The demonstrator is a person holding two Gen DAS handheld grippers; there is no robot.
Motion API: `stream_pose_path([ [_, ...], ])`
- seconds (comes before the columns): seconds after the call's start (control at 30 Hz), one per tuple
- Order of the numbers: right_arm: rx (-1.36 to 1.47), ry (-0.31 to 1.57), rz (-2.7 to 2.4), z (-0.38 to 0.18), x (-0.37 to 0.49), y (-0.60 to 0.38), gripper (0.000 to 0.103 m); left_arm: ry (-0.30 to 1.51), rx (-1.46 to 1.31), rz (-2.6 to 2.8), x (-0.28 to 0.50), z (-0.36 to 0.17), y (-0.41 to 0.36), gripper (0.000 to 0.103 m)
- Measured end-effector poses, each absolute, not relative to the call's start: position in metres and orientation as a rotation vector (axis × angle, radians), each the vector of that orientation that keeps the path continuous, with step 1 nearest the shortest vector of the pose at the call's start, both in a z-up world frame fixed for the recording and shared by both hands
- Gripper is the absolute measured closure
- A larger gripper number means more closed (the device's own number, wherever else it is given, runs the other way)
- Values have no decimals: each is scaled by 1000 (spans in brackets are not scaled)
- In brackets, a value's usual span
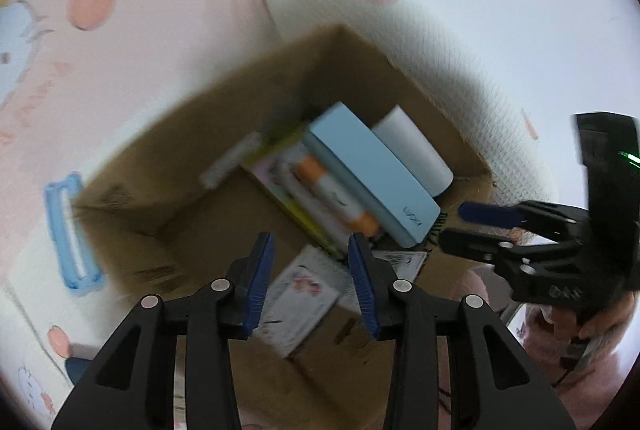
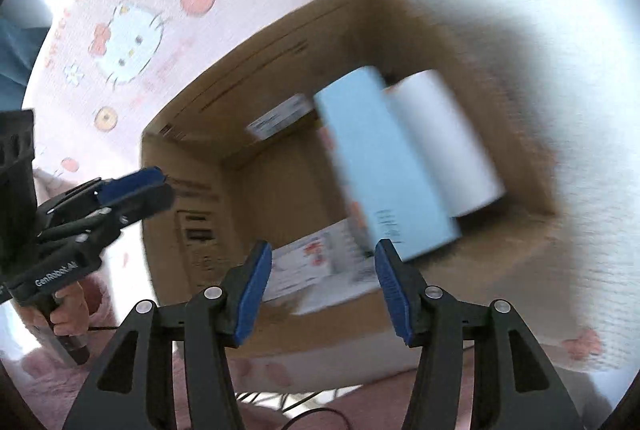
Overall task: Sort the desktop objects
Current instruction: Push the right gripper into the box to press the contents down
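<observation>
An open cardboard box [image 1: 160,158] stands on a pink and white cloth. Inside lie a light blue oblong box [image 1: 372,174], a white roll [image 1: 416,150], an orange and white tube [image 1: 336,194], a yellow-edged booklet [image 1: 280,190] and a printed card [image 1: 300,294]. My left gripper [image 1: 311,242] hovers open above the box's near part with nothing between its blue pads. The right gripper [image 1: 456,226] reaches in from the right. In the right wrist view my right gripper [image 2: 323,246] is open and empty over the box [image 2: 240,70], with the light blue box [image 2: 380,158], the roll [image 2: 444,142] and the left gripper [image 2: 166,182] in sight.
A light blue plastic frame [image 1: 70,234] lies on the cloth [image 1: 120,70] left of the box. The cloth carries cartoon cat prints [image 2: 128,38]. A hand [image 2: 70,310] grips the left tool's handle. Dark cables [image 2: 304,410] run below the table edge.
</observation>
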State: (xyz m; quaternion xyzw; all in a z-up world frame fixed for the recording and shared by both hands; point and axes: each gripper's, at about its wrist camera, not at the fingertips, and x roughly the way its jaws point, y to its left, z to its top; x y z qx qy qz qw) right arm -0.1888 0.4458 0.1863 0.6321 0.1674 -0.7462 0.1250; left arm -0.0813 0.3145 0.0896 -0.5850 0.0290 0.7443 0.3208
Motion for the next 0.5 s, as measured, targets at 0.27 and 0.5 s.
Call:
stream_pose_path([
  [0.27, 1741, 595, -2243, 158, -200, 469, 52, 69, -1694, 1818, -99, 39, 373, 61],
  [0.5, 1637, 746, -2246, 137, -214, 456, 52, -19, -1737, 1729, -107, 18, 382, 94],
])
